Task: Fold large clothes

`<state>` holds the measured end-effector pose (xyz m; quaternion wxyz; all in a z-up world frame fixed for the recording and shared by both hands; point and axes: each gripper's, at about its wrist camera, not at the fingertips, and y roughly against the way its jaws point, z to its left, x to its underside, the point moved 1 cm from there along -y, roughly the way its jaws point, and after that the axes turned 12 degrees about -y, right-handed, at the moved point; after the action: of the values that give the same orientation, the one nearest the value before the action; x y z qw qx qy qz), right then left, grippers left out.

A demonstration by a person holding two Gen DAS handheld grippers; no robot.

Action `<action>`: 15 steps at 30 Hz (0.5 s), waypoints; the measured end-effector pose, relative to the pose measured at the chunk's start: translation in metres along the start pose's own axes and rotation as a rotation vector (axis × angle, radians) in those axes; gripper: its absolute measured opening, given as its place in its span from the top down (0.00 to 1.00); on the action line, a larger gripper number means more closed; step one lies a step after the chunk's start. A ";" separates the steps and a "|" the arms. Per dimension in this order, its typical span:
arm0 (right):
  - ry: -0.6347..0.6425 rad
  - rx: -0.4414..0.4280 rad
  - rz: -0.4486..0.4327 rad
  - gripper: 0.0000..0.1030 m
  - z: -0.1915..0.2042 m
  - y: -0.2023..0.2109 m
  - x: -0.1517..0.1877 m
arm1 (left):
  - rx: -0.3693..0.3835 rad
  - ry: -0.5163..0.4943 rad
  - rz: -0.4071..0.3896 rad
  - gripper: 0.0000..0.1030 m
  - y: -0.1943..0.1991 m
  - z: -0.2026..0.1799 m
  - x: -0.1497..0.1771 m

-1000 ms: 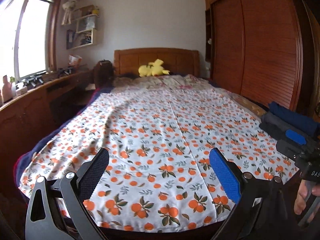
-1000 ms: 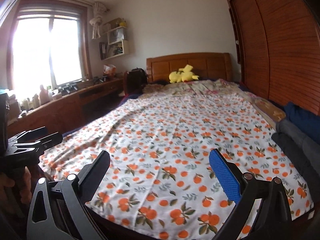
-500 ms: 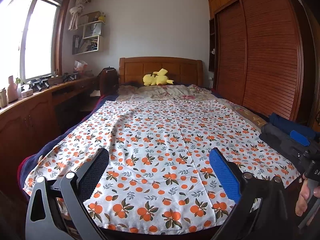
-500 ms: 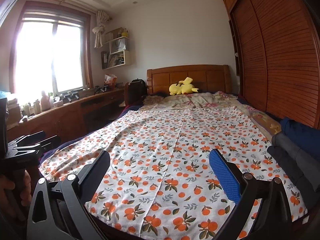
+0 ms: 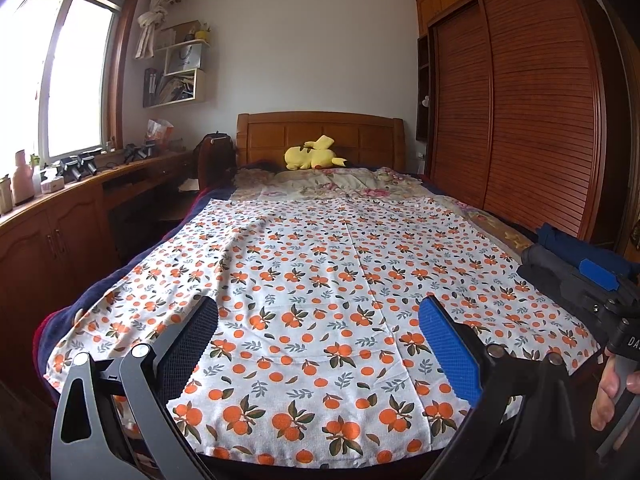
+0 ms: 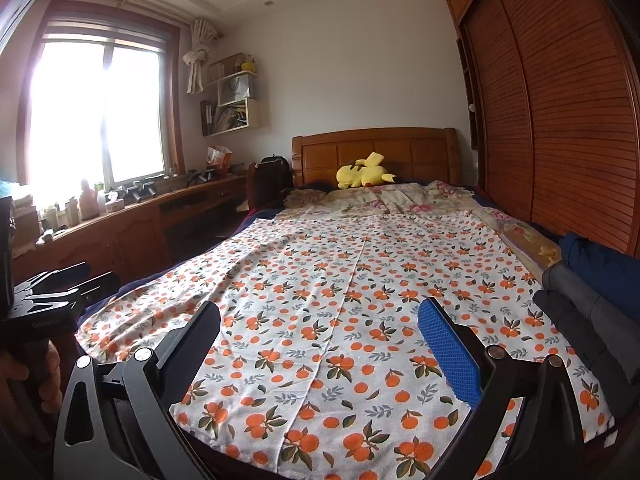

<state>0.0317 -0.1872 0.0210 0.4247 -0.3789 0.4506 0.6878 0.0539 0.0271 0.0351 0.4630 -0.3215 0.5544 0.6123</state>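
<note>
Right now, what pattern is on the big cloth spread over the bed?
White cloth printed with oranges and green-grey leaves; clearest in the right wrist view.

Matt printed cotton-like sheet (image 5: 320, 280); glossy slatted wood wardrobe (image 5: 520, 120); plush yellow toy (image 5: 312, 154).

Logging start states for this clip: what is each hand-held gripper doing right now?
Left hand-held gripper: open, holding nothing, above the orange-print cloth.
Right hand-held gripper: open, holding nothing, above the same cloth.
</note>
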 end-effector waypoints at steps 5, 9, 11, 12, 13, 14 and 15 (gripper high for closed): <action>0.002 0.000 0.000 0.07 0.000 0.000 0.000 | -0.002 -0.001 -0.001 0.02 0.001 0.000 0.000; 0.001 0.000 -0.001 0.07 0.000 0.000 0.000 | -0.004 -0.005 -0.003 0.02 -0.001 -0.004 0.002; 0.002 0.000 -0.001 0.07 0.000 0.000 0.000 | -0.002 -0.003 -0.001 0.02 -0.001 -0.004 0.001; 0.002 0.000 0.000 0.07 0.000 0.000 0.000 | -0.002 -0.002 -0.001 0.02 -0.001 -0.004 0.001; 0.002 0.001 -0.001 0.07 0.001 0.000 0.000 | -0.003 -0.002 -0.001 0.02 -0.001 -0.004 0.002; 0.002 0.001 -0.001 0.07 0.001 0.000 0.000 | -0.003 -0.001 -0.001 0.02 -0.001 -0.004 0.003; 0.001 0.000 -0.001 0.07 0.000 0.000 0.000 | -0.003 -0.002 -0.002 0.02 -0.001 -0.003 0.003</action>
<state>0.0314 -0.1873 0.0208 0.4247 -0.3796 0.4506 0.6873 0.0537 0.0243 0.0315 0.4636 -0.3220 0.5528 0.6130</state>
